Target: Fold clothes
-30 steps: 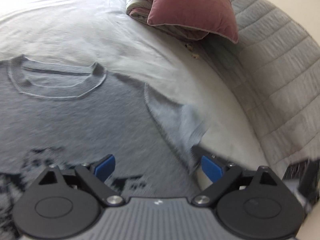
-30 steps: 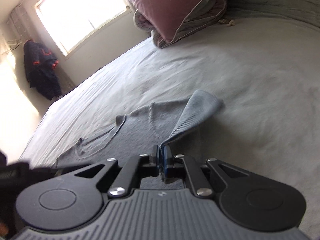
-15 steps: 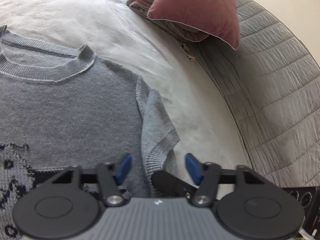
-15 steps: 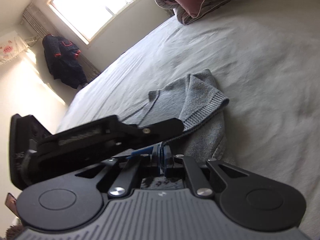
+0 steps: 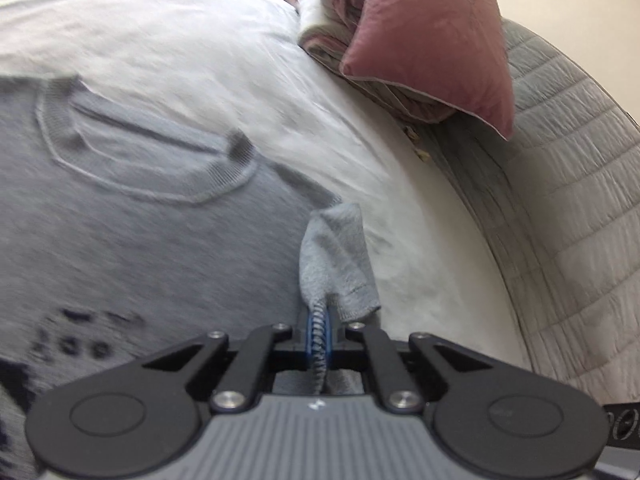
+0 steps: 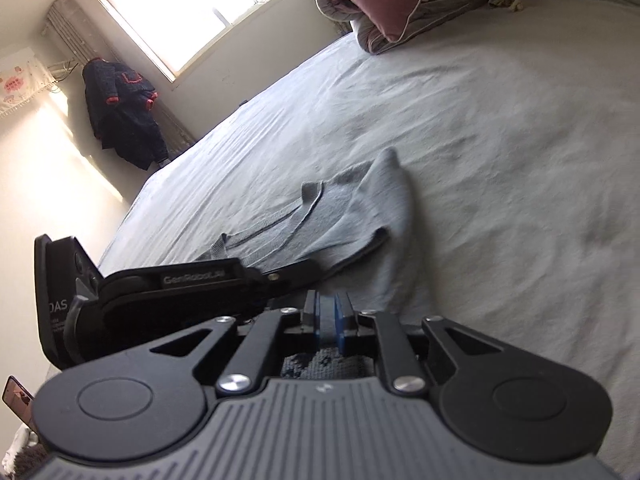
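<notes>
Grey knitted short-sleeved sweater (image 5: 152, 248) with ribbed round collar and dark pattern low on the front lies flat, front up, on the pale sheeted bed (image 5: 200, 60), collar toward the headboard edge; right wrist view shows it well in from the side edges. Left gripper (image 5: 318, 330) has its blue-padded fingers (image 5: 310, 330) pinched shut on the ribbed cuff of the short sleeve (image 5: 336, 264), which stands bunched off the sheet just beside the shoulder seam; held this way, likely so the sleeve can be carried inward over the body for the first fold. Right gripper (image 6: 328, 320) also has its fingers closed; patterned knit shows behind the pads, so it seems to grip the sweater's side edge lower down, though the pinch itself is hard to see. Both holds lie along one side, which suits lifting that whole edge together. Left tool's black body crosses close in front of the right one; collision risk if they converge. Pink velvet pillow (image 5: 432, 40) on folded bedding sits at the head corner, against the grey quilted headboard (image 5: 580, 200), well apart from the work. Dark jacket (image 6: 120, 112) hangs beside the window (image 6: 192, 4)
</notes>
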Tool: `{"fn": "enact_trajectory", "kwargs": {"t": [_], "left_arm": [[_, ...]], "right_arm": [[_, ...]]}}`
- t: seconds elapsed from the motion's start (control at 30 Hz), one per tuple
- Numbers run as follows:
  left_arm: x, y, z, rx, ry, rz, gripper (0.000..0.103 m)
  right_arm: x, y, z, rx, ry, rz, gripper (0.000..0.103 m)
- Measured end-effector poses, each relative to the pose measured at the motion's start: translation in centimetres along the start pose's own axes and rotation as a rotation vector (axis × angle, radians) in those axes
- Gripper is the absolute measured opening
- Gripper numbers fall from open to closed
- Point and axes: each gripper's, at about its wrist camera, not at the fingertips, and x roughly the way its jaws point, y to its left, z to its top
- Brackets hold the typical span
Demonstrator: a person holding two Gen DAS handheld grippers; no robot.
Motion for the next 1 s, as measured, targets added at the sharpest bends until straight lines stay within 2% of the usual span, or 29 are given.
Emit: {"fn": "enact_trajectory", "kwargs": {"t": [0.03,0.13,0.23,0.27,0.3,0.33,0.37,0.4,0.5,0.57,0.67,0.73,0.77,0.8,0.83,0.9,1.0], "left_arm": [[-0.2,0.2,0.3,0.002,-0.006,0.017,0.006],[-0.6,1.1,0.7,0.008,-0.014,0.073,0.006],[-0.8,1.8,0.7,0.02,0.002,0.09,0.01],[-0.8,1.9,0.7,0.026,0.005,0.093,0.016],[-1.0,1.9,0.7,0.041,-0.004,0.096,0.031],[-1.2,1.8,0.6,0.061,-0.016,0.093,0.042],[-1.4,1.6,0.6,0.081,-0.027,0.089,0.058],[-1.5,1.4,0.5,0.109,-0.036,0.083,0.063],[-1.2,0.1,0.1,0.217,-0.032,0.049,0.067],[-0.6,-1.0,-0.7,0.318,-0.027,0.063,0.068],[0.6,-2.7,-1.9,0.489,-0.039,0.141,0.067],[1.4,-3.2,-2.7,0.572,-0.05,0.225,0.065],[1.7,-3.3,-2.9,0.601,-0.053,0.262,0.051],[1.8,-3.1,-2.9,0.6,-0.06,0.27,0.039],[1.8,-2.9,-2.8,0.595,-0.068,0.275,0.035],[1.3,-2.3,-2.1,0.527,-0.086,0.241,0.006],[0.2,-1.1,-0.9,0.402,-0.142,0.187,0.006]], "right_arm": [[-0.2,0.0,0.1,-0.016,0.005,-0.01,0.016],[-0.6,0.2,0.2,-0.072,0.033,-0.034,0.043],[-0.4,1.4,-0.5,-0.17,0.073,-0.023,0.043],[-0.1,2.0,-0.9,-0.217,0.093,-0.027,0.043],[0.1,2.5,-1.3,-0.264,0.113,-0.031,0.042],[0.5,3.0,-1.6,-0.31,0.132,-0.039,0.039],[0.8,3.4,-2.0,-0.353,0.157,-0.049,0.036],[1.1,3.8,-2.5,-0.39,0.185,-0.065,0.035],[1.6,4.0,-3.6,-0.468,0.24,-0.124,0.034],[1.6,4.0,-4.3,-0.517,0.263,-0.164,0.033],[1.3,3.7,-4.9,-0.552,0.273,-0.169,0.026],[1.2,3.4,-5.3,-0.565,0.279,-0.165,0.019],[1.2,3.2,-5.3,-0.568,0.276,-0.171,0.012],[1.2,3.1,-5.1,-0.561,0.272,-0.176,0.008],[1.3,2.9,-4.9,-0.542,0.269,-0.178,0.004],[1.2,2.5,-4.3,-0.496,0.267,-0.165,0.003],[0.8,2.1,-3.4,-0.424,0.255,-0.133,0.003]]}}
